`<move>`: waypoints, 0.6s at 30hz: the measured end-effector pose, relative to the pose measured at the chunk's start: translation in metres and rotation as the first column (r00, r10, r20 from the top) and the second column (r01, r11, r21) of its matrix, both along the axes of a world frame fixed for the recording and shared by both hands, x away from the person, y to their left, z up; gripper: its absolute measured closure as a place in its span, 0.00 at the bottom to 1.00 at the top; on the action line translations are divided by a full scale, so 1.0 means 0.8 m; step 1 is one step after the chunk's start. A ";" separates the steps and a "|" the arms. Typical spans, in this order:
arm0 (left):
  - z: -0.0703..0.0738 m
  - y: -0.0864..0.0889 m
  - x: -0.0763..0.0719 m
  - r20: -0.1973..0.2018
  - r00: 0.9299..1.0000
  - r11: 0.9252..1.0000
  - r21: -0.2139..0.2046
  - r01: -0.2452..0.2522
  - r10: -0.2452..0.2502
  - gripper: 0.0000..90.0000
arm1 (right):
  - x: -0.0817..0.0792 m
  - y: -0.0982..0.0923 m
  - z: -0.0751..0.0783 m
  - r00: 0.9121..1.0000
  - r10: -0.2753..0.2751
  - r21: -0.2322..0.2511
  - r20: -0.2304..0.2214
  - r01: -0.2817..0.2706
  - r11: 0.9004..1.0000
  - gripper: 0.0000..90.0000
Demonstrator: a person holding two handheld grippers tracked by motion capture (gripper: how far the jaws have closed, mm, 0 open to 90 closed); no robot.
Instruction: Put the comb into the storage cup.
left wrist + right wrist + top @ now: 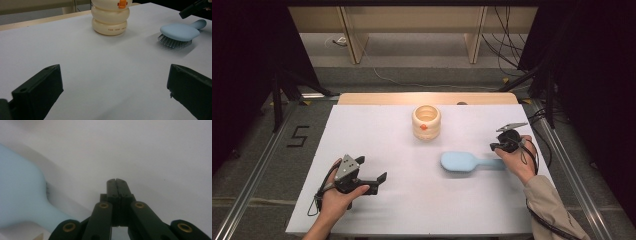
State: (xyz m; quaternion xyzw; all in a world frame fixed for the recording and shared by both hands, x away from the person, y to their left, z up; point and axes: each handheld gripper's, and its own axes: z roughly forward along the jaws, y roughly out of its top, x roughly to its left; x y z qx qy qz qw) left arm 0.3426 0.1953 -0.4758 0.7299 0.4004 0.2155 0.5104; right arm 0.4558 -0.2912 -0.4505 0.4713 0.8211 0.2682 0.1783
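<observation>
Hairbrush [464,162]: pale blue, right of centre in the high view, bristles down on the white table sheet [412,200], head to the left and handle running right toward the person's right hand.
Left gripper [371,179]: lower left of the high view, held just above the sheet; jaws stand wide apart with nothing between them. In the left gripper view they rise from the two bottom corners.
Cream holder [426,122]: ringed, stacked shape with an orange spot on its side, upper centre of the high view, upright, well apart from both grippers. Top centre in the left gripper view [110,17].
Brush, left gripper view [178,32]: upper right, dark bristles showing under the head.
Right gripper [498,146]: right of the high view, just above the handle end of the brush. Jaws pressed together, empty, as the right gripper view shows [116,180]; the brush handle [22,202] lies to their left, not between them.
</observation>
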 end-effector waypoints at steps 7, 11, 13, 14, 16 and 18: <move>0.000 -0.001 0.000 -0.001 1.000 1.000 0.003 0.004 -0.004 0.00 | -0.003 -0.002 -0.002 0.998 -0.001 -0.029 -0.059 -0.001 1.000 1.00; -0.001 -0.002 0.000 -0.002 1.000 1.000 0.002 0.005 -0.005 0.00 | -0.003 -0.002 -0.002 0.997 0.006 -0.042 -0.077 -0.009 0.999 1.00; -0.001 -0.002 0.000 -0.002 1.000 1.000 0.003 0.006 -0.006 0.00 | -0.003 -0.001 -0.002 0.996 0.005 -0.049 -0.090 -0.010 0.999 1.00; -0.001 -0.002 0.000 -0.002 1.000 1.000 0.002 0.006 -0.006 0.00 | -0.004 -0.002 -0.003 0.995 0.007 -0.055 -0.099 -0.013 0.998 1.00; -0.001 -0.002 0.000 -0.002 1.000 1.000 0.002 0.005 -0.005 0.00 | -0.003 -0.002 -0.003 0.995 0.007 -0.059 -0.103 -0.013 0.998 1.00; -0.001 -0.002 0.000 -0.002 1.000 1.000 0.002 0.006 -0.006 0.00 | -0.003 -0.003 -0.004 0.994 0.006 -0.063 -0.111 -0.013 0.998 1.00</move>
